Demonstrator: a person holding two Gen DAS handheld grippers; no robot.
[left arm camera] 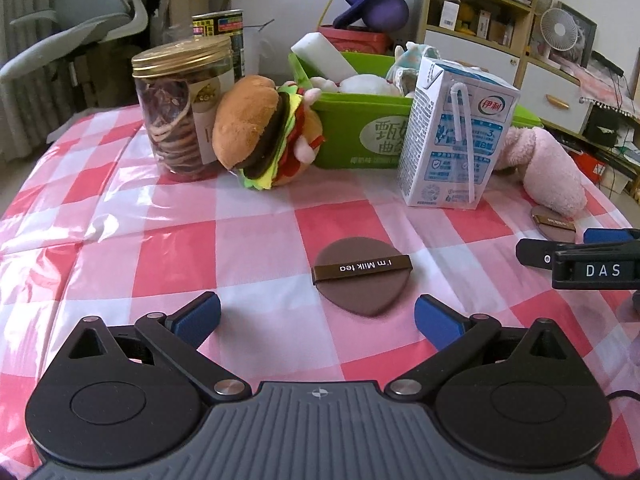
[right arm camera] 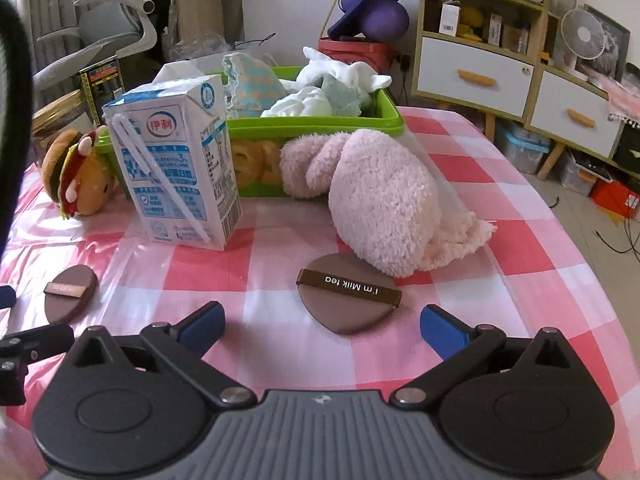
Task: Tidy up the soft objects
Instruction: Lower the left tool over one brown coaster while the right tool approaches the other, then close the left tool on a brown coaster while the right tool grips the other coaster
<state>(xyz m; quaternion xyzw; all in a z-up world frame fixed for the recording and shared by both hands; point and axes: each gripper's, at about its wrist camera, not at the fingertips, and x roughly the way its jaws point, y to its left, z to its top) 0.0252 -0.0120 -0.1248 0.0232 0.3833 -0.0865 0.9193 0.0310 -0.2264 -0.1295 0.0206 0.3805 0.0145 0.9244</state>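
Observation:
Two brown teardrop powder puffs with "I'm Milk tea" straps lie flat on the checked cloth. One puff (left arm camera: 362, 280) sits just ahead of my left gripper (left arm camera: 318, 318), which is open with its blue pads either side and apart from it. The other puff (right arm camera: 348, 300) lies beside a pink plush (right arm camera: 380, 200), just ahead of my right gripper (right arm camera: 323, 330), also open and holding nothing. A burger plush (left arm camera: 264, 132) leans against a green bin (left arm camera: 352, 120) that holds white and pale soft toys. A finger (left arm camera: 536, 256) of the right gripper shows at the left wrist view's right edge.
A milk carton (left arm camera: 456, 136) with a straw stands in front of the bin. A gold-lidded jar (left arm camera: 180, 108) of dried slices and a tin stand at the back left. The first puff (right arm camera: 70, 292) shows at the far left of the right wrist view. Shelves, a fan and a chair lie beyond the table.

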